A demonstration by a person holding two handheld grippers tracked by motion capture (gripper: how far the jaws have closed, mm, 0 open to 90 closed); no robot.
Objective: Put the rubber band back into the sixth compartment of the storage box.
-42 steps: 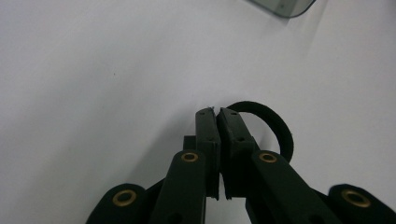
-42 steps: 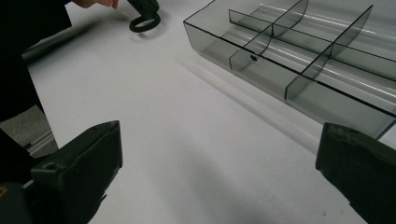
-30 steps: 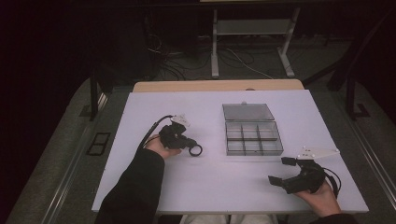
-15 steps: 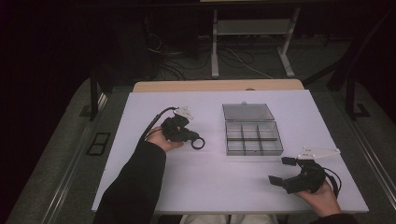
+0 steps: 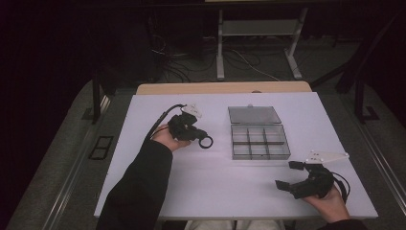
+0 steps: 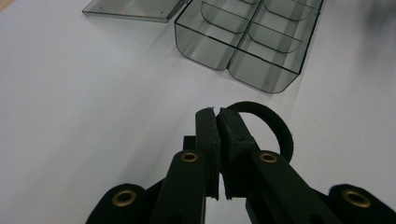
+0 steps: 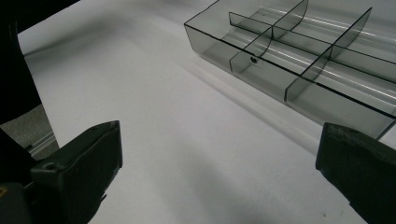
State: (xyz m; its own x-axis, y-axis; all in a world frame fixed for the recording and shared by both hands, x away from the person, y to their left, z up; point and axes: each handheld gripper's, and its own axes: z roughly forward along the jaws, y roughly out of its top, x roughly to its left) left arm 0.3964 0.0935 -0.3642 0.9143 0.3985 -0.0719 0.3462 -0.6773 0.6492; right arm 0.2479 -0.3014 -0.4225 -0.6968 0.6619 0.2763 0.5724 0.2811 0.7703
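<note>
A black ring [image 5: 211,142] hangs above the white table [image 5: 143,120], left of middle, pinched in my left gripper [image 5: 200,137]. In the left gripper view the two jaws meet at the tips [image 6: 217,114], and the ring [image 6: 276,127] loops out to their right. A clear box with several compartments [image 5: 260,143] stands to the right of it, its lid [image 5: 253,115] lying flat behind. My right gripper [image 5: 287,175] rests at the table's front right corner, open, with nothing between its jaws [image 7: 222,135]. The box [image 7: 299,70] lies ahead of them.
A wooden tabletop edge [image 5: 225,88] shows behind the white surface. Metal table legs [image 5: 220,43] and cables lie on the dark floor beyond. A dark sleeve [image 5: 139,187] reaches in from the bottom left.
My left gripper has lifted off the table with the black ring and drifted slightly right toward the box. The right gripper has stayed put.
</note>
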